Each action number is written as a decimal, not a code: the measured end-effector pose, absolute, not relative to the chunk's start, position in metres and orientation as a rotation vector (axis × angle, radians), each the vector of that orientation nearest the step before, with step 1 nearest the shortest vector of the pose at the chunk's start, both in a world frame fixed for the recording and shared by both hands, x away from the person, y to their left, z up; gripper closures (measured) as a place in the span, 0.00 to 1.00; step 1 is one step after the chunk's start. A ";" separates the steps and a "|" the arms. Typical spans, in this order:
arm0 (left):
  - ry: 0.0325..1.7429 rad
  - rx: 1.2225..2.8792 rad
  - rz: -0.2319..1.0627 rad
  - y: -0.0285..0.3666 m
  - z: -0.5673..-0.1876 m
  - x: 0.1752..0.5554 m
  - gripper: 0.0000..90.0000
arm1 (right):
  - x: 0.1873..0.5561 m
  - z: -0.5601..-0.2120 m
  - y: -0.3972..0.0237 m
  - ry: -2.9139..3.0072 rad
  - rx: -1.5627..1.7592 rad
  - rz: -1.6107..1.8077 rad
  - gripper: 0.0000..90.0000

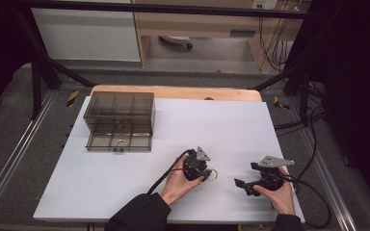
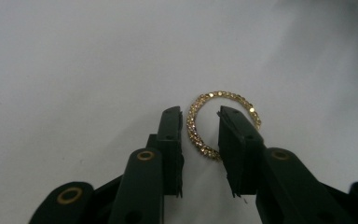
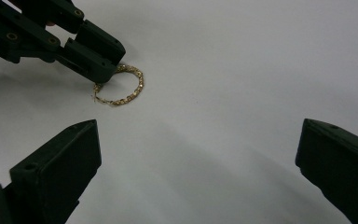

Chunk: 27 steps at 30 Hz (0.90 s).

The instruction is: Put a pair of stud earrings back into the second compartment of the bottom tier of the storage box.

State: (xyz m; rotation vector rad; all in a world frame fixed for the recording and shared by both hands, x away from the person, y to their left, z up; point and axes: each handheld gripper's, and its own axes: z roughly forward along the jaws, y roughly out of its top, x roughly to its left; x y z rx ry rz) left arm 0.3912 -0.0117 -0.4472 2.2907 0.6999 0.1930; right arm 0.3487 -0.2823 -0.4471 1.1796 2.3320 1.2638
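A gold, stone-studded bracelet ring (image 1: 213, 174) lies flat on the white sheet. In the left gripper view its near arc (image 2: 200, 142) runs between my left gripper's (image 2: 199, 114) two black jaws, which straddle the band with small gaps on both sides. In the right gripper view those jaws (image 3: 103, 65) come down onto the ring's (image 3: 121, 101) left side. A hand holds the left gripper (image 1: 208, 172) near the table's front middle. To its right, my right gripper (image 1: 244, 174) stands wide open with nothing between its jaws (image 3: 196, 125), pointing towards the ring.
A smoky clear drawer box (image 1: 120, 113) stands at the back left, its lower drawer pulled out with another ring-shaped piece (image 1: 121, 142) inside. The white sheet (image 1: 125, 187) covers the table, and a wooden edge (image 1: 173, 91) shows behind it. Cables trail off to the right.
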 end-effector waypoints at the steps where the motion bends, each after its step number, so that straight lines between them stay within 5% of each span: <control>1: 0.698 2.291 0.196 -0.012 -0.447 0.391 0.81 | 0.349 -0.447 -0.282 2.332 1.180 1.263 0.01; 14: 0.715 2.316 0.214 -0.021 -0.446 0.390 0.95 | 0.349 -0.447 -0.282 2.331 1.182 1.267 0.01; 27: 0.703 2.323 0.199 -0.020 -0.445 0.392 0.96 | 0.349 -0.447 -0.282 2.330 1.181 1.266 0.01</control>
